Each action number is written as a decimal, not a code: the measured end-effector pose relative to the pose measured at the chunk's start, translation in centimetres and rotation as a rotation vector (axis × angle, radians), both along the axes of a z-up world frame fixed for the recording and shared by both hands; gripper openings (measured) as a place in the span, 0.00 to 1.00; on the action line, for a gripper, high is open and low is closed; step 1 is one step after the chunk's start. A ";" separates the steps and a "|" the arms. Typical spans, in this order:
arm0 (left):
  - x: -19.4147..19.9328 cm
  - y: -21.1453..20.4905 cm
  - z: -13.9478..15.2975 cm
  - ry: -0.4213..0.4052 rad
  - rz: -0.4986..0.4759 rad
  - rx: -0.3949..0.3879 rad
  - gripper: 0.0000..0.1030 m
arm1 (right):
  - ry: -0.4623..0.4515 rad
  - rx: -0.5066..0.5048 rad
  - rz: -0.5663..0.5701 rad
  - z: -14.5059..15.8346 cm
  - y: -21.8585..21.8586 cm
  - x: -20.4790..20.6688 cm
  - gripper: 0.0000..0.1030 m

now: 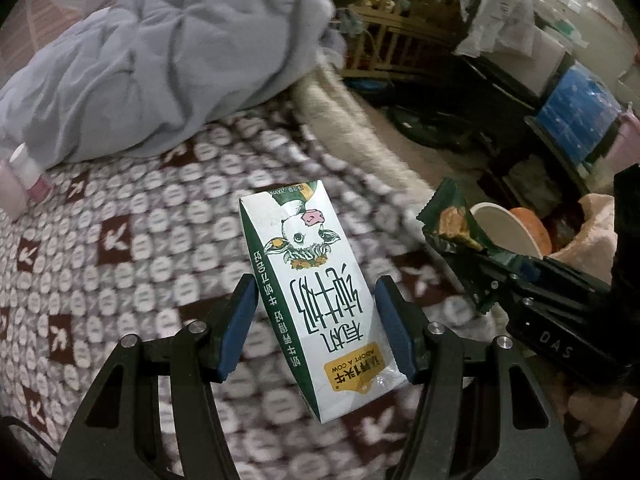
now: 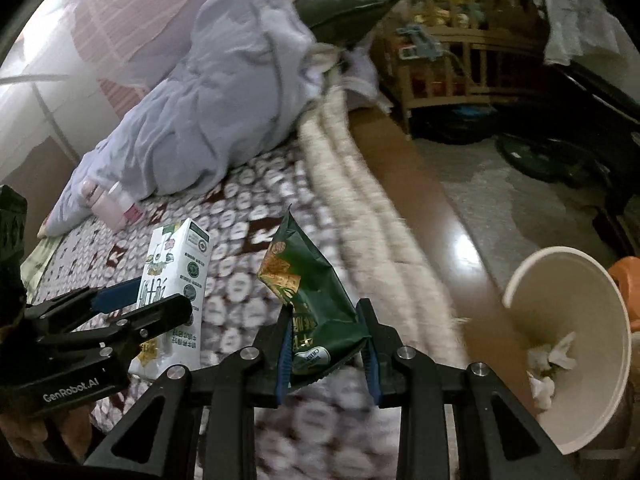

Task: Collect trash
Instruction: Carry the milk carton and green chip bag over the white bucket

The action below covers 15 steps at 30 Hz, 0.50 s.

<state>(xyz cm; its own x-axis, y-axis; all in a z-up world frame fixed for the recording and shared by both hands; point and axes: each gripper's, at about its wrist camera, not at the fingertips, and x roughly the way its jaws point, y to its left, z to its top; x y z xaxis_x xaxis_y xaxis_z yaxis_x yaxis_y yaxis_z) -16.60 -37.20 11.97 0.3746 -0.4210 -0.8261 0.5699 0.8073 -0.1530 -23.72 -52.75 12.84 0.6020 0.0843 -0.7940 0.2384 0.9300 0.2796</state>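
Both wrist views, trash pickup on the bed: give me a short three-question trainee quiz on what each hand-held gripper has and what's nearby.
1. What does the left hand-held gripper hold?
2. True or false: the right hand-held gripper is empty.
3. Which lies on the bed under the edge of the quilt? A) a pink bottle B) a phone C) a shoe

Key:
1. A milk carton, clamped between the blue pads.
2. False: it is shut on a green wrapper.
3. A, the pink bottle. The paper cup with crumpled tissue sits off the bed, to the right.
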 end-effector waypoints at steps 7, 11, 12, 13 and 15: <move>-1.3 -4.7 0.8 0.011 -0.085 -0.030 0.57 | 0.002 -0.005 -0.091 0.0 -4.3 -2.5 0.28; -2.1 -8.0 1.3 0.021 -0.141 -0.055 0.57 | 0.006 -0.008 -0.157 -0.1 -7.1 -4.3 0.28; -2.4 -8.8 1.5 0.021 -0.155 -0.061 0.57 | 0.008 -0.008 -0.169 -0.1 -7.7 -4.7 0.28; -2.6 -9.5 1.6 0.020 -0.166 -0.063 0.57 | 0.012 -0.010 -0.191 -0.2 -8.6 -5.3 0.28; -3.0 -11.0 1.6 0.023 -0.190 -0.068 0.57 | 0.019 -0.013 -0.224 -0.5 -10.0 -6.1 0.28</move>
